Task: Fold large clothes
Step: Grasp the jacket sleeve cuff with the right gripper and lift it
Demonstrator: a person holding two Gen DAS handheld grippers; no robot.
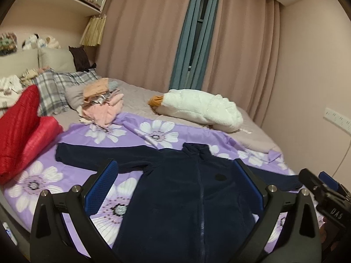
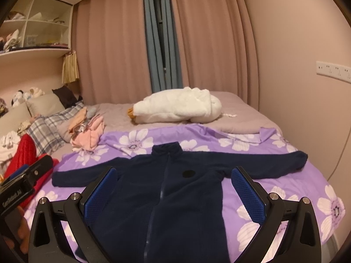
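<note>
Hovering our two tongs, both spread wide and holding nothing, above a navy fleece jacket (image 2: 166, 188) laid flat on the bed.

From the left, a red quilt (image 1: 22, 131) crowds that sleeve's side, then our left tongs (image 1: 175, 188) and right tongs (image 2: 175, 192) hang over the jacket; bare purple floral sheet (image 2: 285, 197) lies past the right sleeve to the bed's edge. The jacket lies face up, zipped, collar toward the curtains, both sleeves stretched straight out.
</note>
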